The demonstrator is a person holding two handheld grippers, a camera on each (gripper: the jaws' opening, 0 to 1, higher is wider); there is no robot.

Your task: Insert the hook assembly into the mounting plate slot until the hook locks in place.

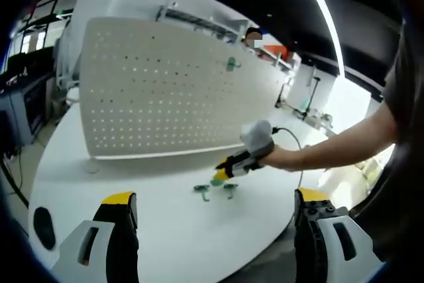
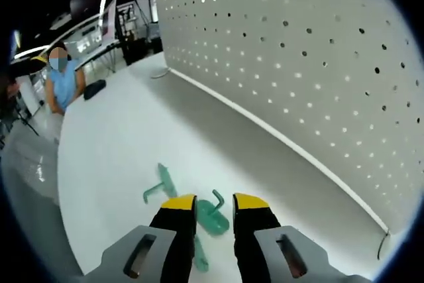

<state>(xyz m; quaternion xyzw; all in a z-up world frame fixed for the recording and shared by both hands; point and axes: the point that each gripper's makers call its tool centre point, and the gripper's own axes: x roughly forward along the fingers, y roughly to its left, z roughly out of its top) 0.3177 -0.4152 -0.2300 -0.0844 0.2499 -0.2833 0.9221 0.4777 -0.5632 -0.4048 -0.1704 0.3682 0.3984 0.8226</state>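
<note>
A white pegboard [image 1: 165,91] stands upright on the white table [image 1: 132,177], with one green hook [image 1: 230,64] hung high on it. In the left gripper view a hand holds my right gripper [image 1: 222,171] low over loose green hooks [image 1: 202,190] lying in front of the board. My left gripper [image 1: 215,198] hangs back near the table's edge, jaws wide apart and empty. In the right gripper view my right gripper [image 2: 214,202] has its jaws drawn narrow around a green hook [image 2: 212,218] at table level. Another green hook [image 2: 161,187] lies just to its left. The pegboard [image 2: 298,64] rises on the right.
A person [image 2: 63,77] sits at the table's far side, with a dark object [image 2: 94,89] beside them. A black cable [image 1: 291,138] runs behind the hand. Shelving [image 1: 199,23] and desks stand behind the board.
</note>
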